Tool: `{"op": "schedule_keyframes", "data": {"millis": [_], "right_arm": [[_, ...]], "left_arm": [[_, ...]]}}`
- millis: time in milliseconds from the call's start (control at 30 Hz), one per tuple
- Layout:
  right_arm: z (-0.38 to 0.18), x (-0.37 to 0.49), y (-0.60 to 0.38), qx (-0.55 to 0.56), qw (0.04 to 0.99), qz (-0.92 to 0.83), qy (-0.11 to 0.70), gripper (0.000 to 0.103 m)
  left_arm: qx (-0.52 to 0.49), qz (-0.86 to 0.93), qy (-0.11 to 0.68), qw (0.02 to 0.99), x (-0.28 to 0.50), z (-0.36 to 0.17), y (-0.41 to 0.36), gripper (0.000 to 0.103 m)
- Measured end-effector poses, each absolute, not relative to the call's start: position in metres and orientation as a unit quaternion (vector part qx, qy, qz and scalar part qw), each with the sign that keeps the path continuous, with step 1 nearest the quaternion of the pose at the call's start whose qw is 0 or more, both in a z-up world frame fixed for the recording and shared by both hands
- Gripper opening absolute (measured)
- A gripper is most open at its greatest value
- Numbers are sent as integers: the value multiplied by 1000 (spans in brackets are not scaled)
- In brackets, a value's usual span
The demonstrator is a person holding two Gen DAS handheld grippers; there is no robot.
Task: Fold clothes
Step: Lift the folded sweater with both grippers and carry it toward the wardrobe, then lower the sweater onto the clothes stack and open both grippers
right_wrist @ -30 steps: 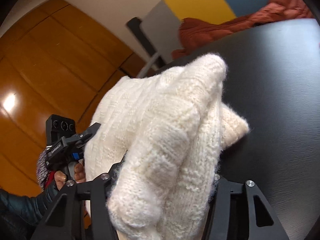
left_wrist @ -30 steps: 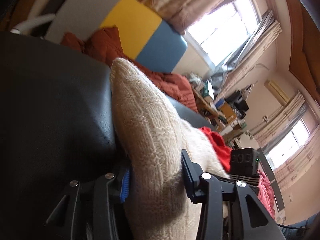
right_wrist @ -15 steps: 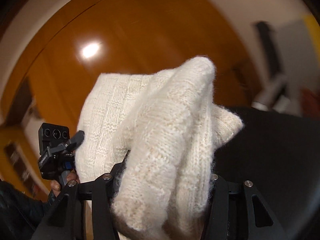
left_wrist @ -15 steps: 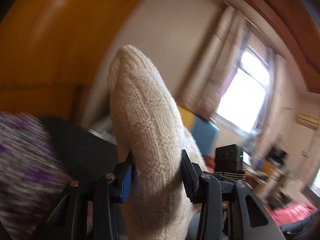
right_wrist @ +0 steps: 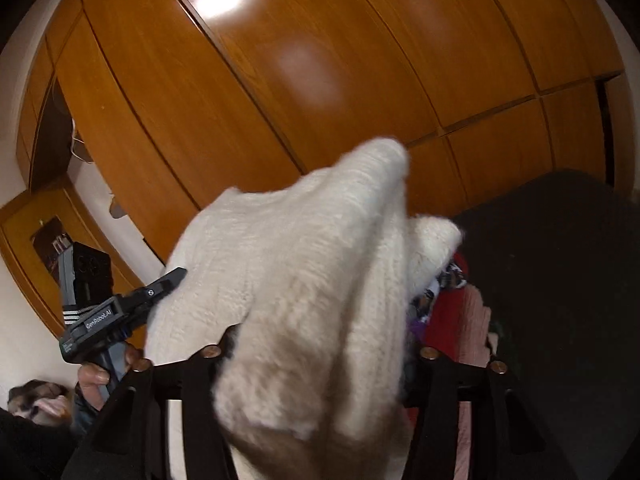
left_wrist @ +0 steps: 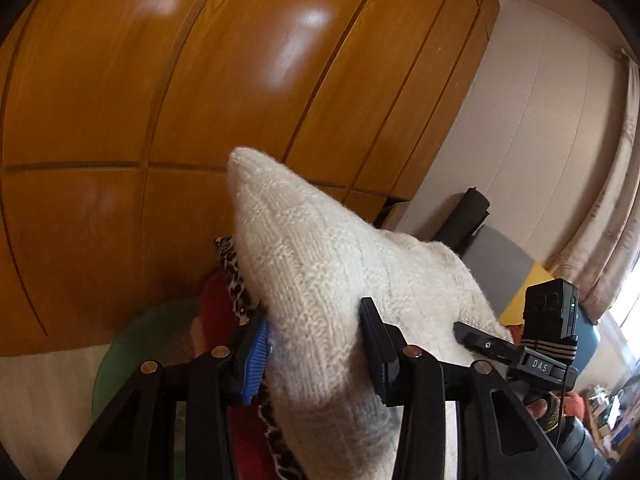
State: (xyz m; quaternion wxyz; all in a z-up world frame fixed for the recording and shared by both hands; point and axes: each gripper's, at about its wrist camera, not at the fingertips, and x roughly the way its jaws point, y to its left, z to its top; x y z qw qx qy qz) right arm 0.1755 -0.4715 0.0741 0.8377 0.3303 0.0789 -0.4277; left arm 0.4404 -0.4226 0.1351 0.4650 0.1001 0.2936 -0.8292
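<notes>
A cream knitted sweater (left_wrist: 320, 280) fills the middle of both views, folded and held in the air. My left gripper (left_wrist: 316, 340) is shut on one thick end of it, blue pad against the wool. My right gripper (right_wrist: 320, 344) is shut on the other bunched end (right_wrist: 304, 272), its fingertips buried in the knit. The right gripper's body (left_wrist: 548, 332) shows at the right of the left wrist view. The left gripper's body (right_wrist: 100, 304), held by a hand (right_wrist: 94, 380), shows at the left of the right wrist view.
Under the sweater lies a pile of clothes: red fabric (left_wrist: 218, 320), a leopard-print piece (left_wrist: 236, 276) and pink fabric (right_wrist: 474, 336). A green round surface (left_wrist: 132, 348) lies lower left. Wooden wardrobe doors (right_wrist: 320, 60) stand behind. The black table (right_wrist: 560, 260) is at the right.
Both grippers have swung away from the black table with the sweater, from facing the window and sofa to facing the wooden wardrobe, and now hold it over a pile of clothes.
</notes>
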Motion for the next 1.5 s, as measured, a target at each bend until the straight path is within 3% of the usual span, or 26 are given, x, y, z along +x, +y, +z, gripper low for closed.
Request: {"op": "schedule_keyframes", "data": {"millis": [133,300,400,567,700,900,1033,1367,1500], "right_arm": [[81,165,-464,308,826,-466,77,81],[102,166,-410,203,819,-531,81,81],[120,165,-385,131,829,-537,87,72],[111,184,-380,102,839,-511,158,53],[80,224,-430,134,801,-538,228,53],[83,226,-451,155,780,-571,202,53],[89,233,-443,136,765,-596,204,57],[88,222,-426,124,734,-642,184,88],[92,221,-409,115,732,-646,184,89]], "left_arm": [[111,-826,256,489,419,144,-413,54],[81,-790,156,588,391,169,-358,55],[40,-805,137,575,380,185,-323,55],[102,-821,166,537,354,171,-335,55],[146,-804,169,551,343,152,-366,56],[165,-793,179,558,338,165,-380,56],[166,-782,153,581,325,167,-375,59],[152,-740,122,643,327,184,-344,61],[149,-737,123,648,326,189,-330,61]]}}
